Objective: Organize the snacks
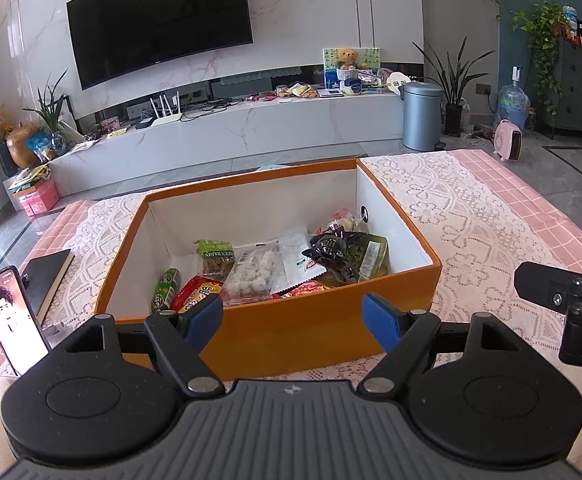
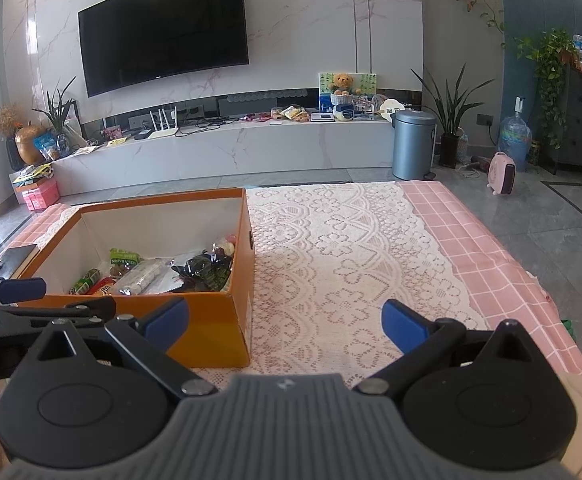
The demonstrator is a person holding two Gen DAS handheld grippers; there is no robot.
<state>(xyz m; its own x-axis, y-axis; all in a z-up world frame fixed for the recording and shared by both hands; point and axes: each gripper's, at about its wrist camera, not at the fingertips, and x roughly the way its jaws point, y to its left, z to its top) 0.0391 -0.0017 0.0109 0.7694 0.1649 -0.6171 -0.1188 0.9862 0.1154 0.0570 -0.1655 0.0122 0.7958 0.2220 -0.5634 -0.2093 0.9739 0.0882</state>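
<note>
An orange box (image 1: 315, 332) with a white inside stands on the lace-covered table. It holds several snack packets: a green raisin bag (image 1: 213, 258), a clear pack of white balls (image 1: 253, 274), a dark wrapper (image 1: 331, 250), a red pack (image 1: 197, 294). My left gripper (image 1: 293, 320) is open and empty, just in front of the box's near wall. My right gripper (image 2: 285, 320) is open and empty, over the lace to the right of the box (image 2: 227, 320). The right gripper's side also shows in the left wrist view (image 1: 563, 296).
A phone (image 1: 11, 316) on a stand and a black notebook (image 1: 47, 276) sit left of the box. Lace cloth (image 2: 343, 260) over pink checked cloth (image 2: 491, 264) covers the table. Beyond are a TV bench, a bin (image 1: 423, 116) and a pink heater (image 1: 509, 146).
</note>
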